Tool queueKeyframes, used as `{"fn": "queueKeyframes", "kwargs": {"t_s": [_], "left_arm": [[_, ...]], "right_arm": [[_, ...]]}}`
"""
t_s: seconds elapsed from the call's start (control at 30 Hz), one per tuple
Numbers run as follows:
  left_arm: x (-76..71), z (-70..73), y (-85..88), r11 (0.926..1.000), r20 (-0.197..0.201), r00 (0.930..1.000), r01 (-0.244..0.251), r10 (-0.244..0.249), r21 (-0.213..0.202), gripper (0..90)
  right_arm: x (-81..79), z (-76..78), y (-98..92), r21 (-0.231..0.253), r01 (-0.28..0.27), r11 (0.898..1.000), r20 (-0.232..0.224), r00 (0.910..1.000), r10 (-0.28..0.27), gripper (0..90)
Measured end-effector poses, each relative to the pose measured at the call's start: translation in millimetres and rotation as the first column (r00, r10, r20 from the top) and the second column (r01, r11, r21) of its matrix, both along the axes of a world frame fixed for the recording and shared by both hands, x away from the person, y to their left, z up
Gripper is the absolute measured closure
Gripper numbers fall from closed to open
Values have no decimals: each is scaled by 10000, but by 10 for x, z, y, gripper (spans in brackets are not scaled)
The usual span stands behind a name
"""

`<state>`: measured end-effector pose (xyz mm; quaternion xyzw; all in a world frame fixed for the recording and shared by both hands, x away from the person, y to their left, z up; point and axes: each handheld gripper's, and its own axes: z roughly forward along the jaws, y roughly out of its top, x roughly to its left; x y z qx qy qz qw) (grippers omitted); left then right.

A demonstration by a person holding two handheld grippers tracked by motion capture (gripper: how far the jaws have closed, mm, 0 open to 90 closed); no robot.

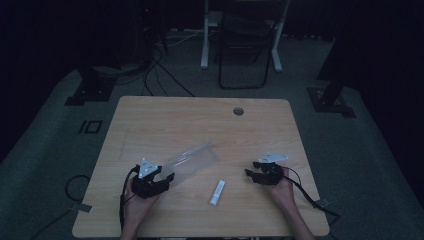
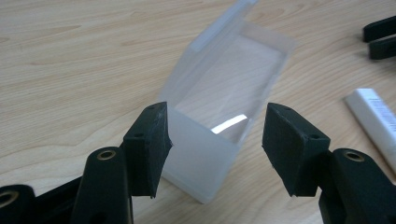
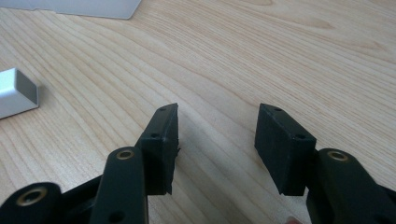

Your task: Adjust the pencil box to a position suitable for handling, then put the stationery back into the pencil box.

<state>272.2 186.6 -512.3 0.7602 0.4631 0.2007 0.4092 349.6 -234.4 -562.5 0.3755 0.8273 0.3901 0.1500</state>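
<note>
A long clear plastic box (image 1: pixel 192 160) lies on its side on the wooden table (image 1: pixel 165 120), slanting away to the right. In the left gripper view its near end (image 2: pixel 205 154) sits between the jaws of my left gripper (image 2: pixel 215 135). The left pad is at the box's corner and the right pad stands clear of it, so the gripper (image 1: pixel 167 181) is open. A small white oblong box (image 1: pixel 217 193) lies flat between the two hands, also seen in the gripper views (image 2: pixel 378 121) (image 3: pixel 14 93). My right gripper (image 1: pixel 251 170) (image 3: pixel 217 135) hovers open over bare wood with nothing between its fingers.
A round cable hole (image 1: pixel 238 111) sits near the table's far edge. Beyond the table a folding chair (image 1: pixel 245 45) and white desk legs (image 1: pixel 204 40) stand on the dark carpet. Cables trail from both grippers off the near edge.
</note>
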Motion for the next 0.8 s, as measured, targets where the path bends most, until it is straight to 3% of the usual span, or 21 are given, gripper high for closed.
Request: {"fn": "queueKeyframes", "kwargs": {"t_s": [0.23, 0.8], "left_arm": [[-70, 77, -12, 9993, 104, 9999, 83, -79, -359, 414], [-138, 121, -273, 9968, -61, 9970, 768, -769, -220, 399]], "right_arm": [[8, -8, -16, 114, -5, 9999, 20, 10000, 4, 490], [7, -15, -21, 206, 38, 9998, 35, 10000, -39, 481]]}}
